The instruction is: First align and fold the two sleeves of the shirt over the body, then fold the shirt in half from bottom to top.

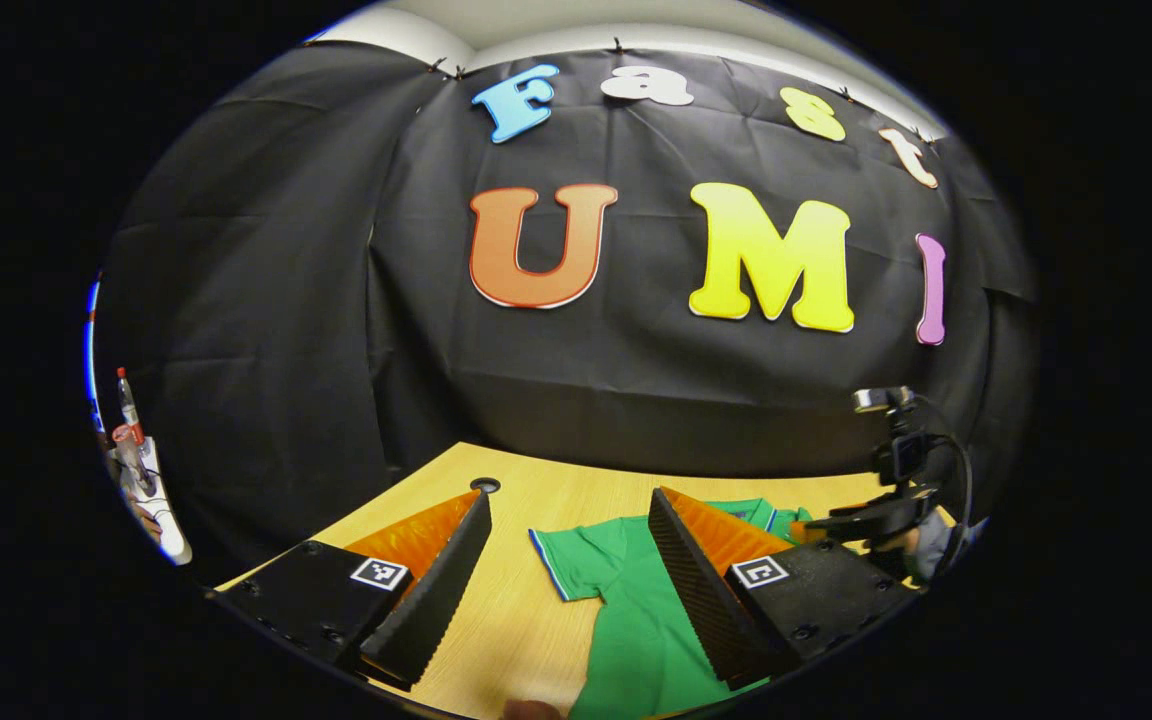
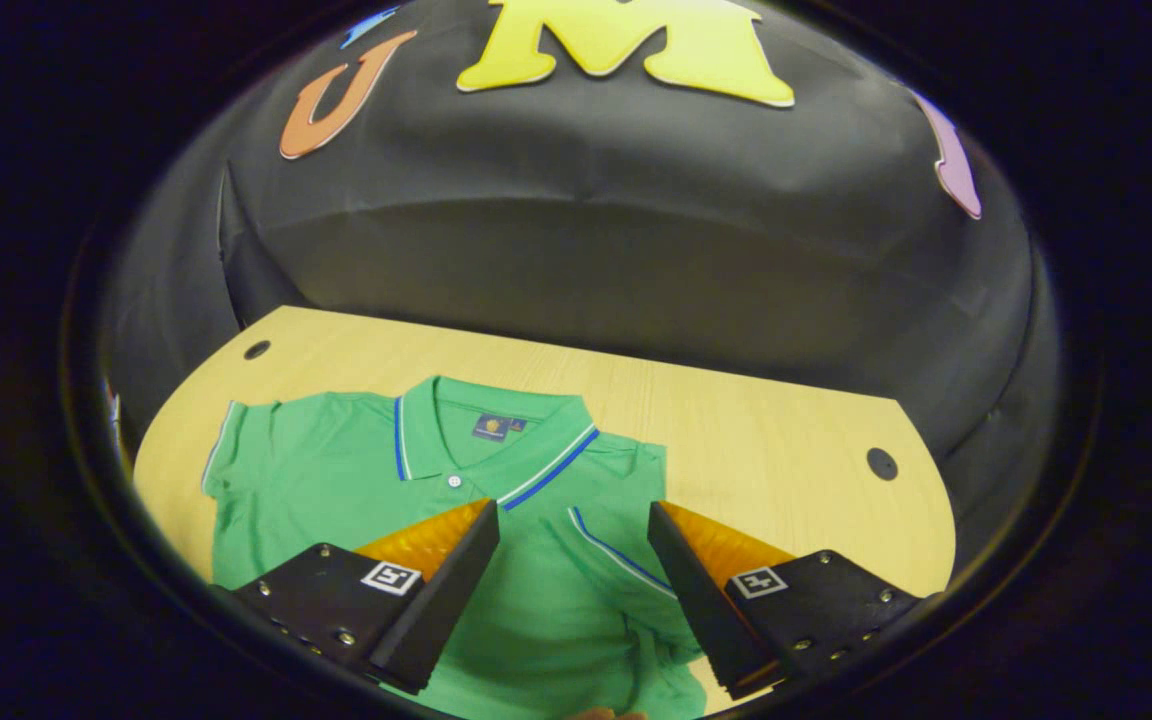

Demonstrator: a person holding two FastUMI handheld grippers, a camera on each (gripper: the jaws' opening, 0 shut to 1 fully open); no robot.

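1. We see a green polo shirt [image 2: 336, 480] of soft knit cloth lying flat on the pale wood-grain table [image 2: 756, 430], collar toward the booth wall.
2. Its collar [image 2: 546, 465] and sleeve cuffs carry thin blue and white stripes; a small white button sits at the placket.
3. In the right gripper view, one sleeve [image 2: 626, 560] lies folded over the body, while the other sleeve [image 2: 236, 440] lies spread out.
4. Our right gripper [image 2: 573, 520] hovers above the shirt, its ridged wedge-shaped fingers spread apart, gripping nothing.
5. Our left gripper [image 1: 568, 505] stands open too, above the shirt's spread sleeve [image 1: 576, 565] and the bare table.
6. The left gripper view adds the other gripper [image 1: 876, 520] farther off at the right.
7. The right gripper view shows two round dark holes [image 2: 881, 463] in the tabletop.
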